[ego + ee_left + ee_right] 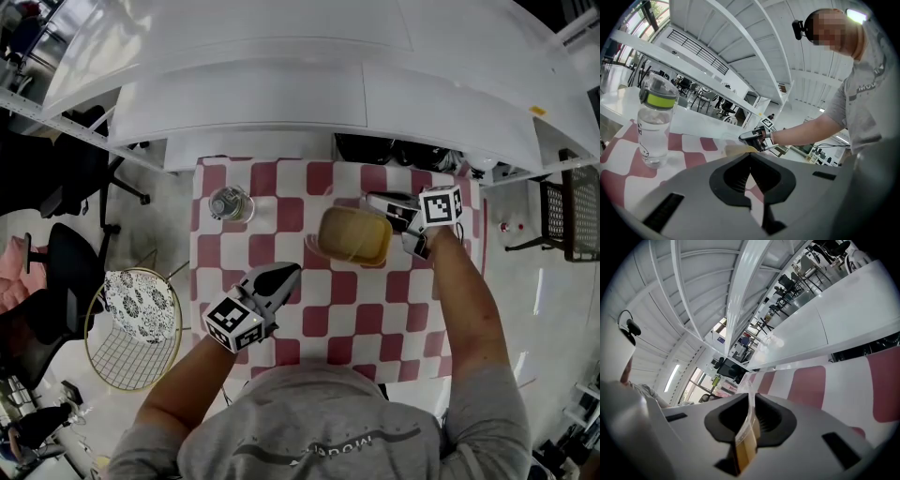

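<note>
A tan, translucent rounded-square container (354, 234) is over the middle of the red-and-white checked table (328, 319). My right gripper (398, 220) is shut on its right rim; in the right gripper view (752, 401) a thin, clear yellowish edge (746, 446) sits pinched between the jaws. Whether the container rests on the cloth or hangs above it cannot be told. My left gripper (289, 272) hovers over the table's near left part, shut and holding nothing (750, 154). A clear water bottle (230, 202) with a green-banded cap (656, 122) stands upright at the far left.
A long white counter (281, 94) runs behind the table. A wire chair with a patterned cushion (139, 314) stands left of the table, with black office chairs (66, 272) beyond. A dark mesh chair (572, 202) is at the right. The person's arm (806, 131) crosses the left gripper view.
</note>
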`<state>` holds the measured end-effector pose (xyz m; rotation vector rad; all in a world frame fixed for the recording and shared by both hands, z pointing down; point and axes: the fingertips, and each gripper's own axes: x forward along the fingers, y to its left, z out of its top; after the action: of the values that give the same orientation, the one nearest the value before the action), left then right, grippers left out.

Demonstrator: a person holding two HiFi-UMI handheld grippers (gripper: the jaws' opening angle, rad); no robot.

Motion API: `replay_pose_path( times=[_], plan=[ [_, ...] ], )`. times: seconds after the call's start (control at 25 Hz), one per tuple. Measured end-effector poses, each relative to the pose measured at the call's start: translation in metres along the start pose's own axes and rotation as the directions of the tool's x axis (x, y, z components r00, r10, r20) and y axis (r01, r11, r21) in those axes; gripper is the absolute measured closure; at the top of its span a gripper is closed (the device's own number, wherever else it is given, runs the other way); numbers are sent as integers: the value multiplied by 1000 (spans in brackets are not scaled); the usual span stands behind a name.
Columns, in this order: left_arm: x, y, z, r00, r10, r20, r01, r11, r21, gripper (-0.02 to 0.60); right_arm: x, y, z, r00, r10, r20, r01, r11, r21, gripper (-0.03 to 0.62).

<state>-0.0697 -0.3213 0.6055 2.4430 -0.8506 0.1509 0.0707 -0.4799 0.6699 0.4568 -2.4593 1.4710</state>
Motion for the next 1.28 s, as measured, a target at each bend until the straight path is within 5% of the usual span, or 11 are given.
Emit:
replay_pose_path(
  times=[0.6, 1.28],
  plan=[
    [-13, 0, 43, 996, 27, 82, -30, 999, 36, 569, -29, 57, 57, 978, 47, 205, -29, 996, -89, 549],
    [-39, -35, 105, 982, 37, 183, -57, 992, 108, 569, -80, 163, 92, 941, 120, 317, -40, 968, -248, 551]
  ],
)
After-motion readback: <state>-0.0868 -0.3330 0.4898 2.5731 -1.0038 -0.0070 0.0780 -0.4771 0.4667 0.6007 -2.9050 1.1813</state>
